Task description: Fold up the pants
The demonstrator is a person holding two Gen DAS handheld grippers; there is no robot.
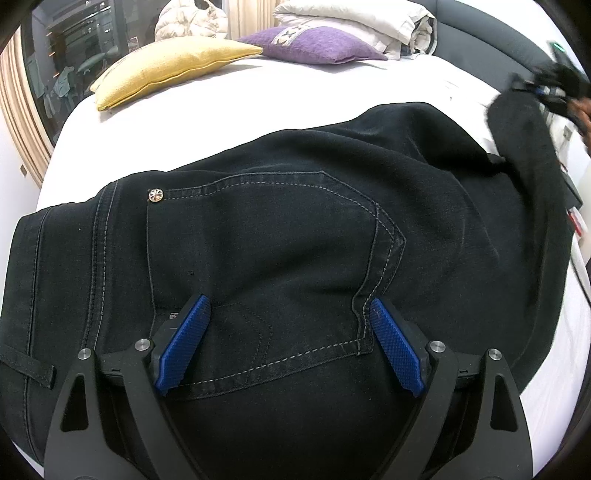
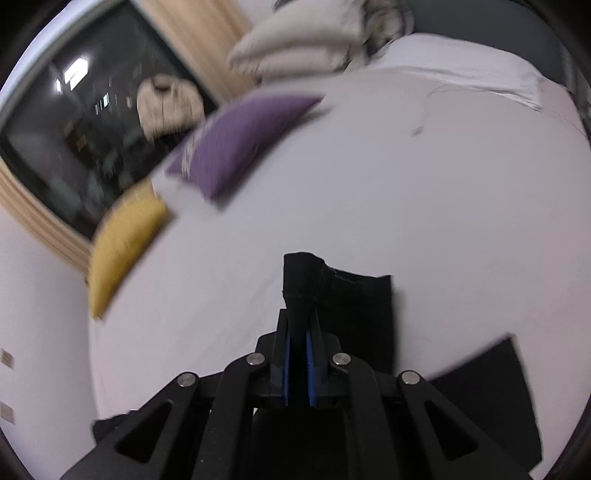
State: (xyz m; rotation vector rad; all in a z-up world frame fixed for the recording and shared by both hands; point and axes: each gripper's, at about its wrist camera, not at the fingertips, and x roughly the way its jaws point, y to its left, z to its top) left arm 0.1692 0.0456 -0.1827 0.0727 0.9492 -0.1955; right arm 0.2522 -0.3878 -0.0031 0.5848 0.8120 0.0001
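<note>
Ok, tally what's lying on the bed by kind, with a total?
Pants: 1
Cushions: 2, yellow and purple
Folded duvet: 1
Total: 4

I see the pants (image 1: 280, 236) are matt black denim with pale stitching and one shiny metal rivet (image 1: 155, 195). My left gripper (image 1: 290, 345) has blue pads (image 1: 183, 345) of rough, knurled plastic, matt black arms and bright metal pins. The bed sheet (image 1: 258, 99) looks smooth white cloth
</note>
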